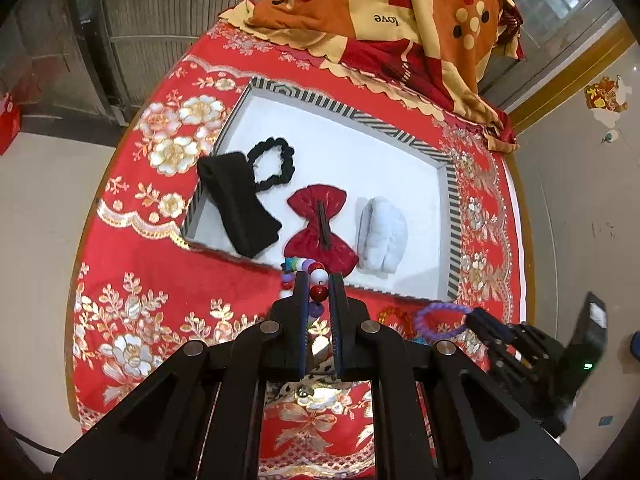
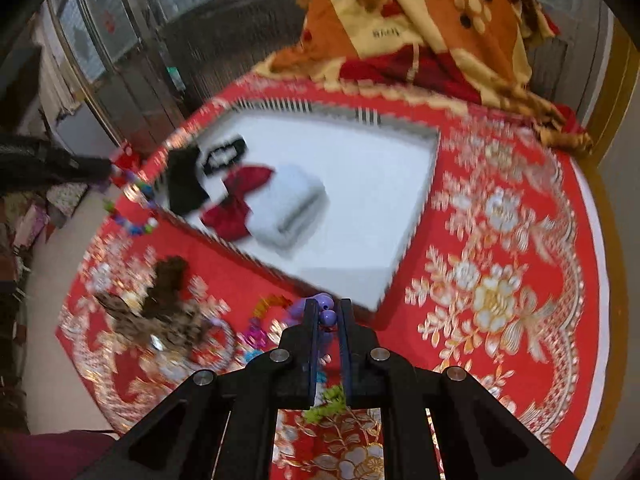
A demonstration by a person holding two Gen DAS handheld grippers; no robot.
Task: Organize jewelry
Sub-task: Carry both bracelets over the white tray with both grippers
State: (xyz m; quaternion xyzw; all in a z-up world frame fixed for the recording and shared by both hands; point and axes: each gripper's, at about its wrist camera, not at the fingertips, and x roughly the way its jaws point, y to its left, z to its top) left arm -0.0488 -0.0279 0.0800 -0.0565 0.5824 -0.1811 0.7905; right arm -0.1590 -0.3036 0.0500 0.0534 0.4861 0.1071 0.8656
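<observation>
A shallow white tray [image 1: 404, 160] with a striped rim lies on the red cloth; it also shows in the right wrist view [image 2: 372, 184]. In it lie a black headband [image 1: 236, 208], a black scrunchie [image 1: 274, 164], a red bow clip [image 1: 320, 232] and a pale blue fluffy piece [image 1: 382, 236]. My left gripper [image 1: 318, 280] is shut on a multicoloured bead bracelet [image 1: 316, 276] at the tray's near rim. My right gripper [image 2: 328, 312] is shut on a purple bracelet [image 2: 326, 312], seen as a purple ring [image 1: 440, 320] in the left wrist view, just short of the tray's near corner.
On the red embroidered cloth [image 2: 500, 280] near me lie a leopard-print and brown hair piece [image 2: 160, 304], an orange bead bracelet [image 2: 272, 304], pink and green bits. A patterned quilt [image 1: 400, 20] is piled beyond the tray. The round table's edge falls to the floor on both sides.
</observation>
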